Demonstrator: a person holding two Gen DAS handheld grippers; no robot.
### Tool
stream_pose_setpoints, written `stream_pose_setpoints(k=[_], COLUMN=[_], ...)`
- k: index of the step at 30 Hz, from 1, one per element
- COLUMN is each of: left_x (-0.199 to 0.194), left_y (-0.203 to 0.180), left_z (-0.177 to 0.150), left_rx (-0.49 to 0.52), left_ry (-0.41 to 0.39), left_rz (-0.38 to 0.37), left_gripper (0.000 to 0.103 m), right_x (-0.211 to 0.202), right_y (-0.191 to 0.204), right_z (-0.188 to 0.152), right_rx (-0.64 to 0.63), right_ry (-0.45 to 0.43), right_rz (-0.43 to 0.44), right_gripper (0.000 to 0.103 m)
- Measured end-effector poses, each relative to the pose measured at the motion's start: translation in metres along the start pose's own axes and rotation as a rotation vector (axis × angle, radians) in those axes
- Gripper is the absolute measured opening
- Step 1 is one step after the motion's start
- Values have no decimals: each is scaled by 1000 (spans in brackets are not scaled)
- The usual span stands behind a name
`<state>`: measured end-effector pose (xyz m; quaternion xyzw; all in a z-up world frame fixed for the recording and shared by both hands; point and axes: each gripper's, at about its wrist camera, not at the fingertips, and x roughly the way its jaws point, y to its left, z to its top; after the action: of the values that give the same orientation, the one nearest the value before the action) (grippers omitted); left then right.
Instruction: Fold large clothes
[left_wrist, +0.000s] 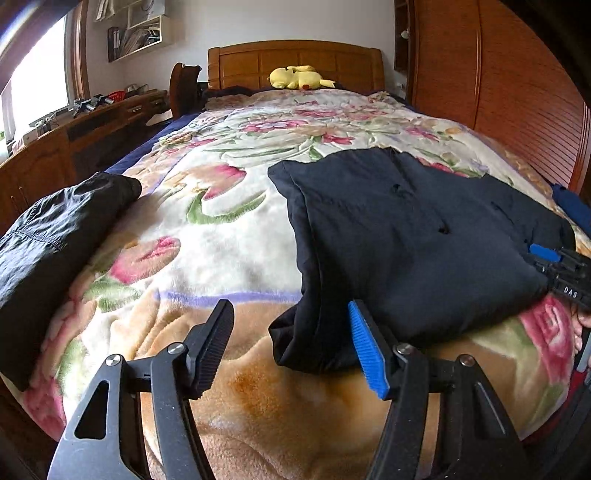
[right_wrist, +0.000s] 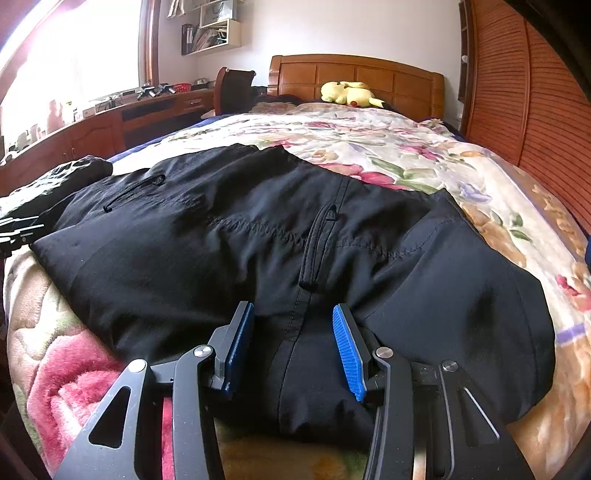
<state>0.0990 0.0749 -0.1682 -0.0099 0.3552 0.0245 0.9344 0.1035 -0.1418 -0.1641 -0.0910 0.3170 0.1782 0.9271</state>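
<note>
Black fabric: dark trousers (left_wrist: 406, 236) lie flat on the floral blanket (left_wrist: 221, 240), already doubled over by the look of the stacked edges and the thick fold at the near end; pockets face up.
Landmark: trousers; all places below are given relative to them.
Far left: a second dark garment (left_wrist: 55, 240) sits bunched at the blanket's left edge, well apart from the trousers; cannot tell if it is folded or only dumped.
Left gripper (left_wrist: 291, 347): jaws apart, nothing clamped. Black pad (left_wrist: 214, 347) hangs over bare blanket left of the trousers; blue pad (left_wrist: 367, 350) sits at their near-left corner, the hanging corner partly between the pads. No pressing visible.
Trousers, near edge: droops over the blanket's front roll.
Right gripper (right_wrist: 293, 350): straddles the centre seam at the near edge, cloth between both blue pads. Pads look close against a bunched ridge, but cannot tell whether they pinch it or just bracket it.
Far right: bare blanket beyond the trousers; yellow plush toy (right_wrist: 349, 92) at the headboard, well apart.
Progress: my read is mid-fold: one fold done, at least one more left to make it compact.
Next: likely both grippers need firm hold on the near edge before lifting.
</note>
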Motion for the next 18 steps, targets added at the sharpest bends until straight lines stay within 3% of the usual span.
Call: stream_pose_setpoints(k=[14,18], left_x=[-4,-4], left_y=[-3,-4], left_z=[-9,-12], left_rx=[-2,-17], left_ry=[10,17], left_rz=[2,-61], left_gripper=[63,41], right_x=[0,0], right_y=[-1,-1], right_z=[0,1], right_rx=[2,5], right_ry=[-2,-4], right_rz=[6,10], right_gripper=[46,46])
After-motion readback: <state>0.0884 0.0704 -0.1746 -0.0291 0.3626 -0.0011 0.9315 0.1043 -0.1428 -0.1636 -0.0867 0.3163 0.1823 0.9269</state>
